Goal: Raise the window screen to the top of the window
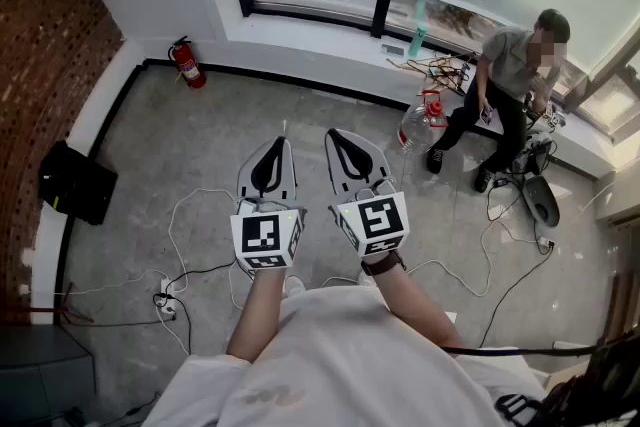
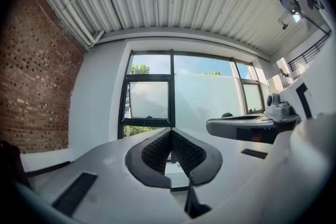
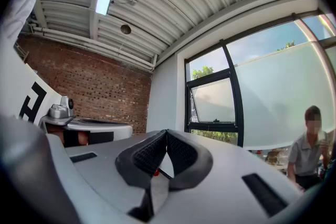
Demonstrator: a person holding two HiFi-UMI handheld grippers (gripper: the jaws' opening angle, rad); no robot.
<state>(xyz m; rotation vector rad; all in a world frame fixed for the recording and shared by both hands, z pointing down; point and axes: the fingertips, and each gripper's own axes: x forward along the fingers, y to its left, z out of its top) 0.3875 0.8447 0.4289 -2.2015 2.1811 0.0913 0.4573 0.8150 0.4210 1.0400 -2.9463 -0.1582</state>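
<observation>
Both pairs of jaws are clenched tip to tip on nothing. The left gripper [image 2: 170, 134] and right gripper [image 3: 166, 134] point level toward the window [image 2: 149, 99]. The frosted window screen [image 2: 207, 105] hangs well apart, at one o'clock beyond the left tips, with clear glass above it.

Left tongs [image 2: 170, 132], right tongs [image 3: 166, 132]: closed, level.

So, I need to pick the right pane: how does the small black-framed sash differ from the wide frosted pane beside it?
The small sash is far narrower than the wide frosted pane. The sash has its own thick black frame, with greenery showing above and below it; the wide pane has clear sky above. The sash looks tilted open; the wide pane lies flat. Both are milky white.
</observation>
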